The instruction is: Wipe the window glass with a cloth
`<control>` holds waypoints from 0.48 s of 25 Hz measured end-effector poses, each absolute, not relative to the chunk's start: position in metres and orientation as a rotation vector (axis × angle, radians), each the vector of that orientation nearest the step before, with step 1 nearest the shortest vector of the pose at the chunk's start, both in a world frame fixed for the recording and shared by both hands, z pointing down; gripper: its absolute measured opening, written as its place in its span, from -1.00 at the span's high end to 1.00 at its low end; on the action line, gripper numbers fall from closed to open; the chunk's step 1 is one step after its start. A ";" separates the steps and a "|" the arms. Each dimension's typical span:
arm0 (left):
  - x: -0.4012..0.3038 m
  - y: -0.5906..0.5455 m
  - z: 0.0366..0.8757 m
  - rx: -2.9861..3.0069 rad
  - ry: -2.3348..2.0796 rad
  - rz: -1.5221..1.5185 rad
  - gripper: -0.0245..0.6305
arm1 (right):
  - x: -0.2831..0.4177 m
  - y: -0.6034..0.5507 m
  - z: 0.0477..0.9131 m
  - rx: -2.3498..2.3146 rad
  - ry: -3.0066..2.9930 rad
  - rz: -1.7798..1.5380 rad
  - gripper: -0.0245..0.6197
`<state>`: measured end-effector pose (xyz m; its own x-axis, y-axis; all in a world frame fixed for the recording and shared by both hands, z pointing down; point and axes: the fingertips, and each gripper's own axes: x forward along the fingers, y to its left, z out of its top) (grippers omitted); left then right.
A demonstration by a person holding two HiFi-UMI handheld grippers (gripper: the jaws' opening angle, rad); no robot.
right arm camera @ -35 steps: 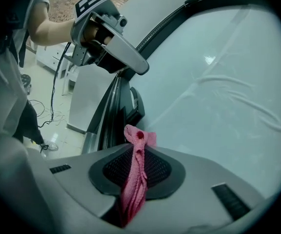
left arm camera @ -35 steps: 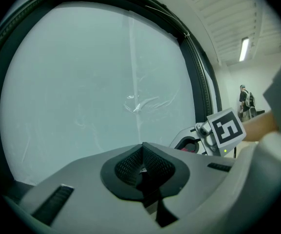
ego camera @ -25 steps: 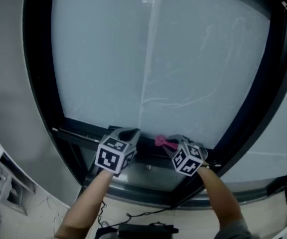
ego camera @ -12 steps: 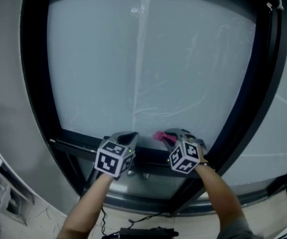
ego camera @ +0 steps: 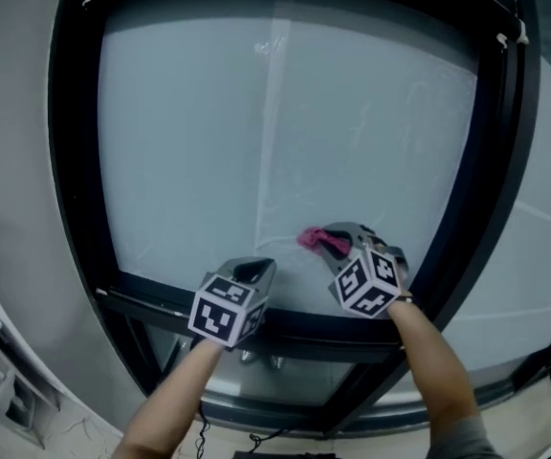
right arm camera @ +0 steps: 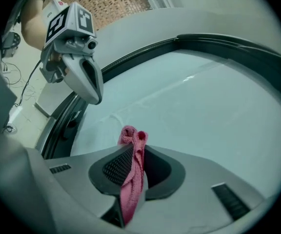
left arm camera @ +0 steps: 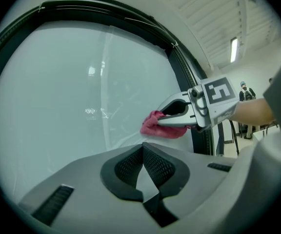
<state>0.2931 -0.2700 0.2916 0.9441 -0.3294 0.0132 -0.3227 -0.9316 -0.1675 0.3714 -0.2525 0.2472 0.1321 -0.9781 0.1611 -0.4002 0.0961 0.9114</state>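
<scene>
The window glass (ego camera: 275,132) fills the head view inside a black frame (ego camera: 77,161). My right gripper (ego camera: 327,238) is shut on a pink cloth (ego camera: 310,239), whose bunched end touches the lower part of the pane. In the right gripper view the cloth (right arm camera: 132,179) hangs pinched between the pads and sticks out toward the glass (right arm camera: 204,106). My left gripper (ego camera: 259,270) hovers lower left, just above the bottom rail, shut with nothing in it. The left gripper view shows its pads meeting (left arm camera: 143,148), with the right gripper (left arm camera: 166,120) and cloth (left arm camera: 155,126) beyond against the glass (left arm camera: 72,91).
A black bottom rail (ego camera: 304,325) runs under the pane and a black mullion (ego camera: 481,180) stands at the right, with another pane (ego camera: 543,256) past it. A grey wall (ego camera: 17,208) lies to the left. Far people (left arm camera: 248,92) stand in the room behind.
My right gripper has risen with the pink cloth from the bottom rail up onto the glass. The left gripper stays low by the rail. The view has tilted upward.
</scene>
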 end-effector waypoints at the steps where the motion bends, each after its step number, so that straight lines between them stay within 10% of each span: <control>1: 0.293 -0.270 0.288 -2.930 0.495 -0.057 0.91 | 0.370 -0.253 0.235 1.478 -1.421 -0.792 0.75; 12: 0.288 -0.269 0.241 -2.888 0.518 0.037 0.91 | 0.369 -0.253 0.148 1.505 -1.363 -0.922 0.75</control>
<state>0.2884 -0.2691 0.2413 0.9381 -0.3411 -0.0611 -0.3463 -0.9169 -0.1984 0.3689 -0.2532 0.1484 0.1217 -0.9920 0.0335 -0.3386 -0.0098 0.9409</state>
